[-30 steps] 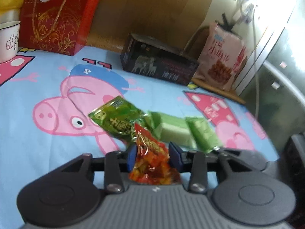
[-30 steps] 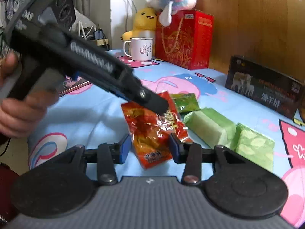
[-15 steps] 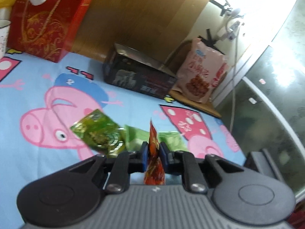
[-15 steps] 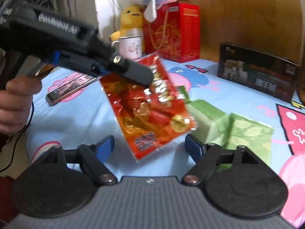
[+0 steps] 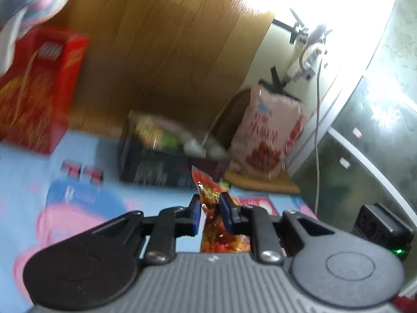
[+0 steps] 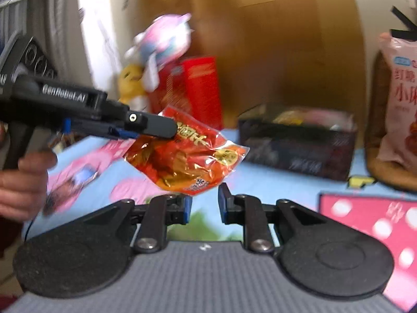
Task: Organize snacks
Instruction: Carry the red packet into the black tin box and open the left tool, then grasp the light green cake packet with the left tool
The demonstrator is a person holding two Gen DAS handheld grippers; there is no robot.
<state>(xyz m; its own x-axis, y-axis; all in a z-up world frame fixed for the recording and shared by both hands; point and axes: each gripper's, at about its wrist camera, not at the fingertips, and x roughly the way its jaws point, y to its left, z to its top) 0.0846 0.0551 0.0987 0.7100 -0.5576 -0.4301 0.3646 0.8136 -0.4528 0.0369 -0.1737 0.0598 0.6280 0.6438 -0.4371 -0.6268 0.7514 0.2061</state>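
My left claw [image 5: 209, 210] is grasping the red snack packet [image 6: 187, 160] aloft, my right claw [image 6: 204, 204] has just been closing, nothing between its jaws, apparently short of the packet.

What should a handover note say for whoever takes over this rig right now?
Left gripper: shut on the red packet, held in the air above the sheet.
Right gripper: jaws just closed in with nothing between them; the packet hangs just beyond its tips.
Black box: at the back by the headboard, snacks already inside.
Left: probably drop the red packet in the box. No other loose snacks show in these blurred views.
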